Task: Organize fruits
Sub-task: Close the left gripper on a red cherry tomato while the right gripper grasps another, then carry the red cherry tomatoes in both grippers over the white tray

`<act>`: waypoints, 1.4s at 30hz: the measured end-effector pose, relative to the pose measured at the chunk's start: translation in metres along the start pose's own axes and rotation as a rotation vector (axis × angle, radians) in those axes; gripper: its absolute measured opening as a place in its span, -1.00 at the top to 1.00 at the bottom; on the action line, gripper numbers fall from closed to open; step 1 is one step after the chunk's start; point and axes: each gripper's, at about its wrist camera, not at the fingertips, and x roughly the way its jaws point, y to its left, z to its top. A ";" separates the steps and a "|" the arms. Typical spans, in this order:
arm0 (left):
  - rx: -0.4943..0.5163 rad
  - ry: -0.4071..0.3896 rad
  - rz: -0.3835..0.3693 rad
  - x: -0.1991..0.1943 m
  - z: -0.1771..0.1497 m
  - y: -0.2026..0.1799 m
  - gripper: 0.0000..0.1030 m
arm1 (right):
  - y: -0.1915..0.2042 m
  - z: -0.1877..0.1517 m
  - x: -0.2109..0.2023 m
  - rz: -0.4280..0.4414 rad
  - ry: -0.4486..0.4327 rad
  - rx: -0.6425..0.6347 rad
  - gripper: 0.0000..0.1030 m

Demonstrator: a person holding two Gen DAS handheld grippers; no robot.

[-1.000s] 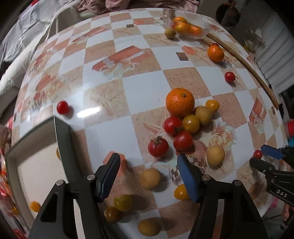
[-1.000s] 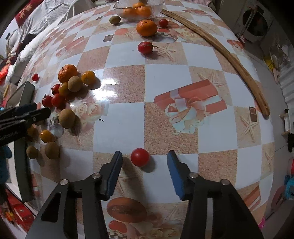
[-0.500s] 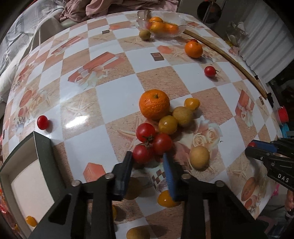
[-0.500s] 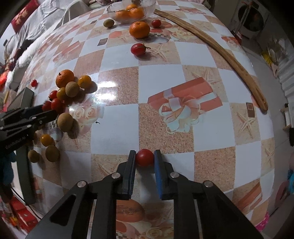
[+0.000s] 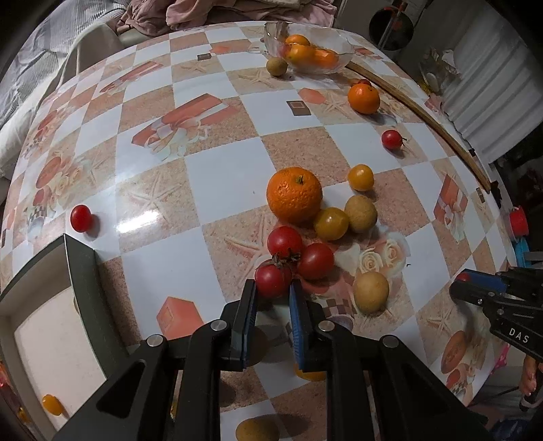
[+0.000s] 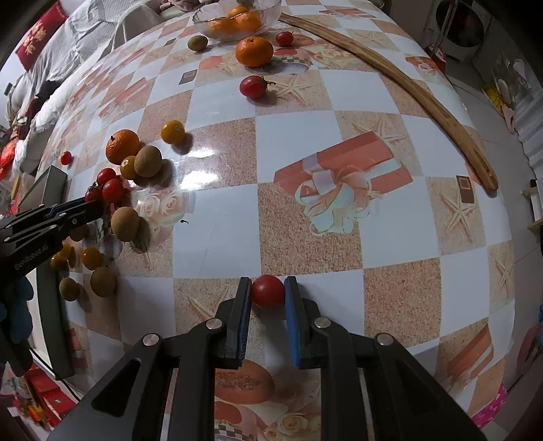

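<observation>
oranges [image 5: 307, 54] in bowl [image 5: 342, 59], tray [image 5: 81, 291] left of tomatoes [image 5: 298, 257]

The table [image 6: 390, 217] has a smooth, glossy cover like oilcloth, with a printed check pattern, and lamp light reflects on it. The glass bowl [image 5: 339, 59] is transparent and shiny. The large orange [image 5: 294, 195] has a rough, pitted skin with a soft shine. The red tomato [image 6: 268, 291] looks smooth and glossy, as does the stemmed tomato [image 5: 272, 280]. The brown round fruit [image 6: 125, 224] is matt and a little rough. The curved stick [image 6: 400, 81] is wood with a smooth, pale finish. The left gripper [image 5: 272, 298] and the right gripper [image 6: 268, 298] look like matt black plastic with blue pads and silver metal screws. The cloth [image 5: 220, 13] behind is soft and wrinkled
</observation>
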 end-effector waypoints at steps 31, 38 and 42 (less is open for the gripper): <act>-0.195 -0.150 0.019 -0.080 -0.032 0.052 0.61 | 0.078 0.033 -0.025 0.084 -0.036 -0.130 0.59; -0.289 -0.170 0.062 -0.102 -0.065 0.090 0.61 | 0.134 0.038 -0.025 0.125 -0.037 -0.235 0.59; -0.343 -0.180 0.089 -0.113 -0.086 0.111 0.61 | 0.172 0.039 -0.025 0.156 -0.036 -0.311 0.59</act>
